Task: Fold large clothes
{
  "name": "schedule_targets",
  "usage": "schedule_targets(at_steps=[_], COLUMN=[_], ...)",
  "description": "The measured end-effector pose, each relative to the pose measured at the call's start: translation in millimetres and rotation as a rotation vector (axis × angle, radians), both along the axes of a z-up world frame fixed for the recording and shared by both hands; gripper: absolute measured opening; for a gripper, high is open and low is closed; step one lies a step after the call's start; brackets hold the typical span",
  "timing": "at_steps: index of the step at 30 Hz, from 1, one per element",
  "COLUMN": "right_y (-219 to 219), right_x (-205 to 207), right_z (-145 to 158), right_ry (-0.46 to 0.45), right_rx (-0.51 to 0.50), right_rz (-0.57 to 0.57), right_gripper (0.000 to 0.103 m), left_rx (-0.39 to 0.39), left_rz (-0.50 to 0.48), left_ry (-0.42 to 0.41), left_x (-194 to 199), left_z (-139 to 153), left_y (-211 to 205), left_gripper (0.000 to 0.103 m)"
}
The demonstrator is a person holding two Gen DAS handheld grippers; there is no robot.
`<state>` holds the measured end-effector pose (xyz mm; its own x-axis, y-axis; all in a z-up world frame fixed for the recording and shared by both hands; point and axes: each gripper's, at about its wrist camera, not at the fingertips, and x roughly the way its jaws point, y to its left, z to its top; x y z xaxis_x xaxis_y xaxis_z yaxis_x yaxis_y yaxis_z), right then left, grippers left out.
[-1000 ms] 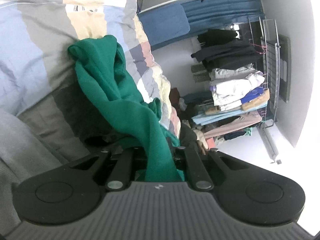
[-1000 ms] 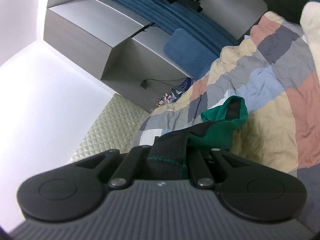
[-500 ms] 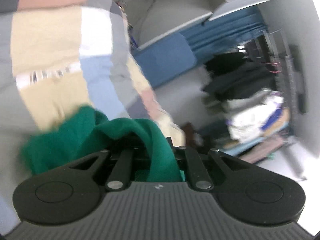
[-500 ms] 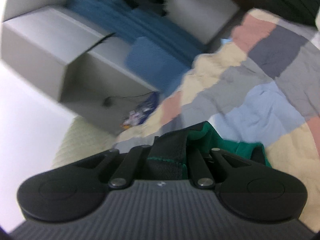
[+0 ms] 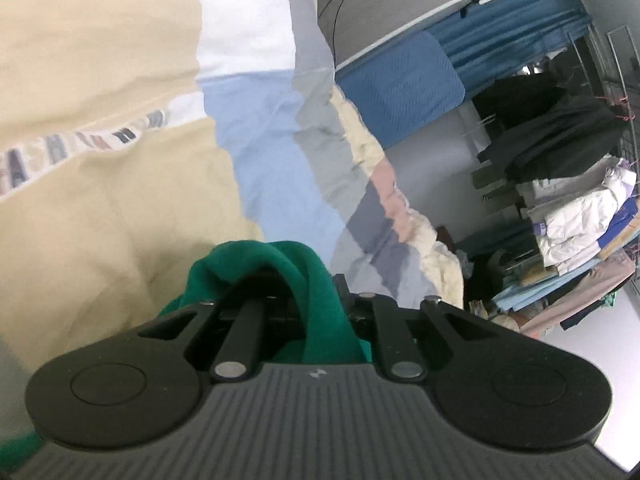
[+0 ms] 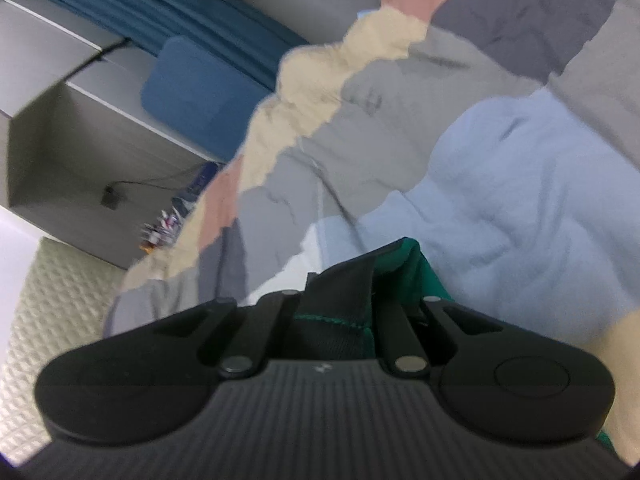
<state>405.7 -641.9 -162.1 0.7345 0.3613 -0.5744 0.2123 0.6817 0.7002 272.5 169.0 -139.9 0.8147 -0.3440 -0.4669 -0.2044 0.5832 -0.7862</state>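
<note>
Both grippers have swung down toward the bed [image 5: 100, 216] since a second ago: the patchwork quilt [image 6: 500, 184], then spread out well ahead with the green garment [image 5: 320, 300] trailing across it in a long drape, now fills most of each wrist view, and the garment is bunched up close against the jaws. The left gripper [image 5: 316, 320] points downward at the quilt's cream and pale blue patches; a fold of green cloth arches over its tips and runs back between its fingers, the jaws having just been opening slightly, with the cloth between them. The right gripper [image 6: 336, 312] also tilts downward, its jaws closed tight on the garment's dark band edged with green stitching, green fabric showing just to its right. Beyond the left gripper, to its right, a clothes rack [image 5: 568, 200] stands crowded with garments. Beyond the right gripper, to its left, a blue cushion [image 6: 192, 96] leans by grey shelving [image 6: 60, 92].
</note>
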Motion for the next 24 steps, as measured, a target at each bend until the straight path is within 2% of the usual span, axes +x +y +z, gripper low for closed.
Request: schedule_targets(at_steps=[5, 9, 12, 13, 14, 15, 16, 17, 19, 24], right_y=[-2.3, -0.7, -1.0, -1.2, -1.1, 0.0, 0.8, 2.2, 6.4, 19.9], right_x=[18.3, 20.1, 15.9, 13.7, 10.2, 6.2, 2.0, -3.3, -17.9, -57.5], right_z=[-29.7, -30.3, -26.8, -24.3, -20.0, -14.0, -8.6, -2.7, 10.6, 46.1], right_ry=[0.052, 0.046, 0.024, 0.018, 0.008, -0.009, -0.025, -0.042, -0.074, -0.13], right_rx=[0.04, 0.037, 0.041, 0.045, 0.045, 0.033, 0.021, 0.007, -0.031, -0.118], right_rz=[-0.021, -0.018, -0.009, -0.007, -0.002, 0.01, 0.024, 0.039, 0.061, 0.106], right_gripper=[0.01, 0.01, 0.012, 0.015, 0.021, 0.026, 0.039, 0.056, 0.067, 0.068], left_rx=[0.022, -0.011, 0.018, 0.034, 0.047, 0.058, 0.066, 0.084, 0.152, 0.43], left_rz=[-0.032, -0.031, -0.046, -0.06, -0.077, -0.088, -0.09, -0.082, -0.073, -0.056], left_ry=[0.029, 0.033, 0.018, 0.009, -0.006, -0.026, -0.045, -0.065, -0.081, -0.126], left_x=[27.6, 28.3, 25.2, 21.3, 17.1, 13.0, 5.2, -2.0, -15.3, -59.4], left_z=[-27.6, -31.8, -25.2, -19.4, -12.8, -6.3, 2.2, 10.2, 26.6, 66.2], left_y=[-1.5, 1.5, -2.2, -4.3, -6.2, -8.1, -9.9, -12.5, -20.0, -56.3], left_gripper=[0.017, 0.017, 0.02, 0.027, 0.045, 0.055, 0.064, 0.066, 0.066, 0.066])
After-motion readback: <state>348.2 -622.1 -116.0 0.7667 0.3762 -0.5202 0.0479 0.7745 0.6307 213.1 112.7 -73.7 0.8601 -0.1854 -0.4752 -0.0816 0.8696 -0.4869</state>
